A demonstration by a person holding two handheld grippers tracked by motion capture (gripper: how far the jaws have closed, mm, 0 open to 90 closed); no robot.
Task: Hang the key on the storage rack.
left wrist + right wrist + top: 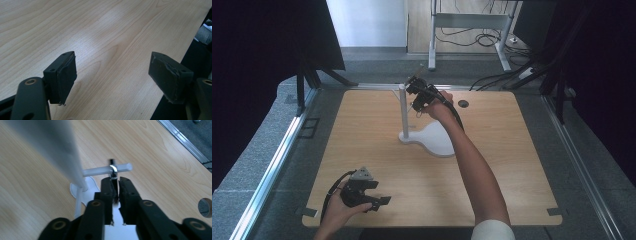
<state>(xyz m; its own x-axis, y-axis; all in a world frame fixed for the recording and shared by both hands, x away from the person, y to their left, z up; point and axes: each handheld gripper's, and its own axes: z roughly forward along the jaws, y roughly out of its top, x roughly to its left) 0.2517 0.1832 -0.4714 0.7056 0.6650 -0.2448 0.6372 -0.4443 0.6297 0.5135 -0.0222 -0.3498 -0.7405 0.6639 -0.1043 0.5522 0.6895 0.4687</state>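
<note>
A white stand has a flat base (437, 140) and an upright post (403, 112). In the right gripper view the post (57, 147) is close and blurred, and a thin white crossbar (97, 171) sticks out from it. A silvery hook (113, 168) lies over that bar, and a thin dark piece (115, 186) hangs from it. My right gripper (115, 181) is shut on this dark piece just below the bar; from above it (413, 95) sits at the post's top. My left gripper (379, 201) rests low at the table's front left, open (112, 60), with bare wood between its pads.
The wooden table (512, 165) has a round cable hole (463, 104) at the back right. Metal rails (272, 165) run along both sides. Dark curtains flank the area, and cables lie on the floor behind.
</note>
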